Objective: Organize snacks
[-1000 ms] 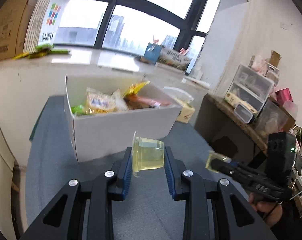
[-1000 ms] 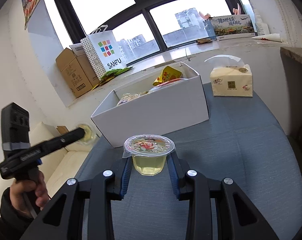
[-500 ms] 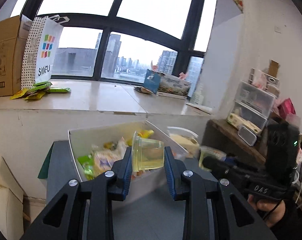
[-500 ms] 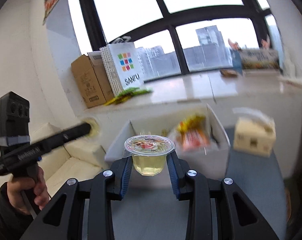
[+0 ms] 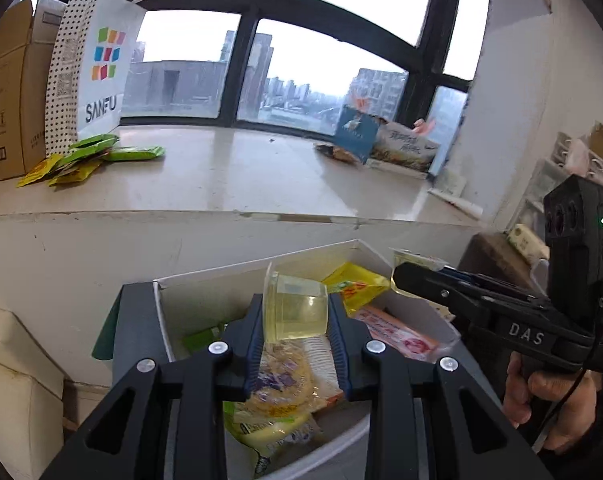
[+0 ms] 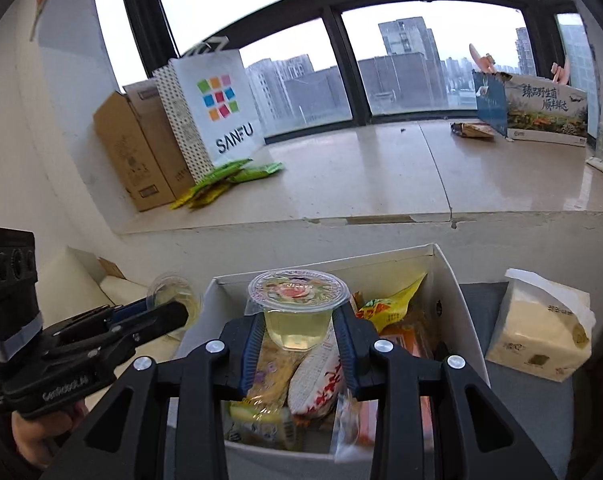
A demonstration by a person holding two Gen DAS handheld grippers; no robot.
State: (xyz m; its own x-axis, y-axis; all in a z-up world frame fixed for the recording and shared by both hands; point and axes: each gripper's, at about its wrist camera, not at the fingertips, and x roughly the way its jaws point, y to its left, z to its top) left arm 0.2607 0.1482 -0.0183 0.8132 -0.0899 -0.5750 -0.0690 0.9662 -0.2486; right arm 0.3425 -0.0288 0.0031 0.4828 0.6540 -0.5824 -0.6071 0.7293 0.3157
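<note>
My left gripper (image 5: 295,320) is shut on a clear jelly cup (image 5: 293,306) lying on its side, held above the open white box (image 5: 205,276) of snack packets. My right gripper (image 6: 299,326) is shut on a second jelly cup (image 6: 297,308), upright with a printed lid, also held above the white box (image 6: 321,268). Each gripper shows in the other's view: the right gripper with its cup (image 5: 409,264) at the box's right side, the left gripper with its cup (image 6: 173,298) at the box's left side. Several snack packets (image 6: 321,376) fill the box.
A tissue pack (image 6: 541,336) sits right of the box on the grey table (image 6: 521,420). Behind is a stone windowsill (image 5: 241,176) with a SANFU paper bag (image 5: 97,68), cardboard boxes (image 6: 133,152), green and yellow packets (image 5: 85,158) and a printed carton (image 6: 541,108).
Both grippers have risen and moved forward with their jelly cups, from in front of the box to above its open top.
</note>
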